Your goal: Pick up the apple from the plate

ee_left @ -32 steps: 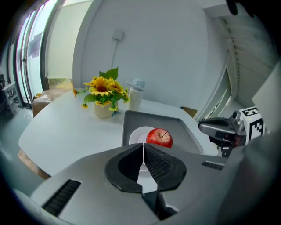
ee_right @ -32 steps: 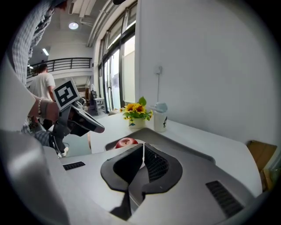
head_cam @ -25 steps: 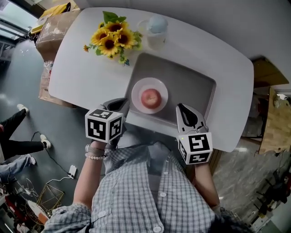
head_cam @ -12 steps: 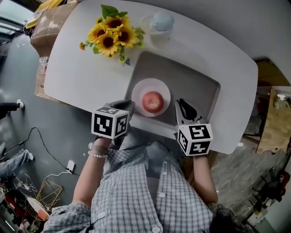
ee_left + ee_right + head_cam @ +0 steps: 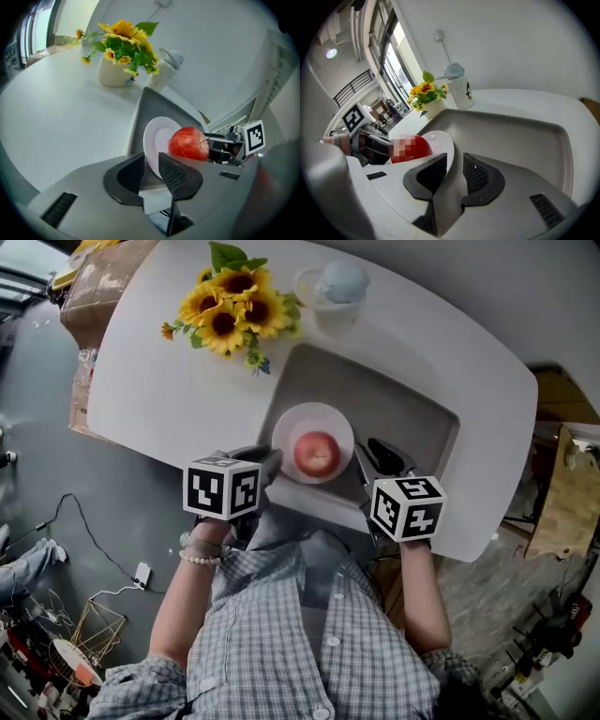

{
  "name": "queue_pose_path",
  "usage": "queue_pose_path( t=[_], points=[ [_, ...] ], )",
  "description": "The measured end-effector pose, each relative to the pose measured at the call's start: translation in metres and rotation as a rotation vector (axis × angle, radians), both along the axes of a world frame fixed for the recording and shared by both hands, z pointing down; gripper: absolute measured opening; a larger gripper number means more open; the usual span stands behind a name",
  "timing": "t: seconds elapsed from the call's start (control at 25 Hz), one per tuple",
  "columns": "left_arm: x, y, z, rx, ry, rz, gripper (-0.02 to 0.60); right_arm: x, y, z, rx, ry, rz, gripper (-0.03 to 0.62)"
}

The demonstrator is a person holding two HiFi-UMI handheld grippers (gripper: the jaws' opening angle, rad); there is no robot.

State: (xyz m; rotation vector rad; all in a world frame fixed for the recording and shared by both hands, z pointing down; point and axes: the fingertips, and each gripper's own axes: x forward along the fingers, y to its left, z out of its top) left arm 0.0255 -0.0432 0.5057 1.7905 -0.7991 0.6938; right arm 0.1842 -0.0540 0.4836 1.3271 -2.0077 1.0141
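Head view — right tool [image 5: 378, 452] nearer apple [image 5: 317, 453], jaws parted.

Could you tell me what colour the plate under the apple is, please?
White; the plate shows best in the head view.

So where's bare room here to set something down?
Free: the tray right of the plate, up to its right wall; the table left of the tray, nearer than the sunflowers. Crowded: around the plate, where left claw and right claw flank the apple.
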Motion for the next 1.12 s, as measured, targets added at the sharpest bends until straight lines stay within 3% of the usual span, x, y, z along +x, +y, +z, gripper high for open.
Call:
queue_pose_path(
  t=[0.36,0.64,0.84,1.12],
  points=[
    [0.003,-0.004,0.001,-0.064,0.016,-0.036,0.077,-0.011,0.004,0.021,-0.117,-0.039,-0.036,0.084],
    [0.005,-0.005,0.008,-0.157,-0.044,-0.048,0.077,-0.013,0.003,0.023,-0.154,-0.015,-0.073,0.084],
    [0.007,-0.005,0.012,-0.154,-0.083,-0.036,0.077,-0.014,0.004,0.024,-0.180,-0.020,-0.064,0.084],
    [0.010,-0.005,0.012,-0.173,-0.049,-0.008,0.075,-0.013,0.005,0.026,-0.239,-0.086,-0.041,0.072]
  ],
)
